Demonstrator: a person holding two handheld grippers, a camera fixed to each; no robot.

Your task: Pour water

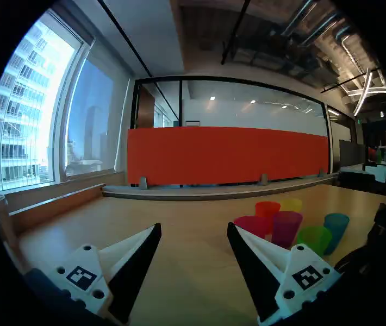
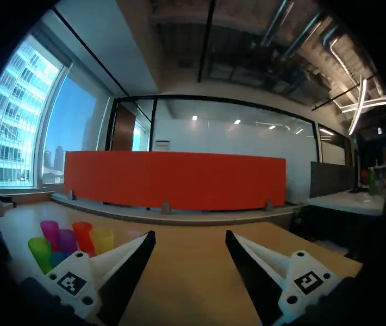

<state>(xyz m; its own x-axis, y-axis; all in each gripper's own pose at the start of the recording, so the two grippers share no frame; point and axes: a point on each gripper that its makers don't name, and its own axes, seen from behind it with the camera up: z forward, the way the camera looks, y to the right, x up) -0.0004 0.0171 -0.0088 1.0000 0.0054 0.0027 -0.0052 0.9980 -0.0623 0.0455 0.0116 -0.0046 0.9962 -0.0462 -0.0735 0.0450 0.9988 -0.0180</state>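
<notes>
since the coloured plastic cups (image 1: 286,225) stand bunched tight on the wooden table (image 1: 193,277), right of the left gripper (image 1: 193,227) and left of the right gripper (image 2: 190,234), both with jaws spread and empty, closing on one could topple its neighbours.

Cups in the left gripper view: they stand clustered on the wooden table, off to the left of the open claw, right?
Wrong side. The left gripper view shows the cups clustered on the wooden table off to the right of the open claw, not the left.
</notes>
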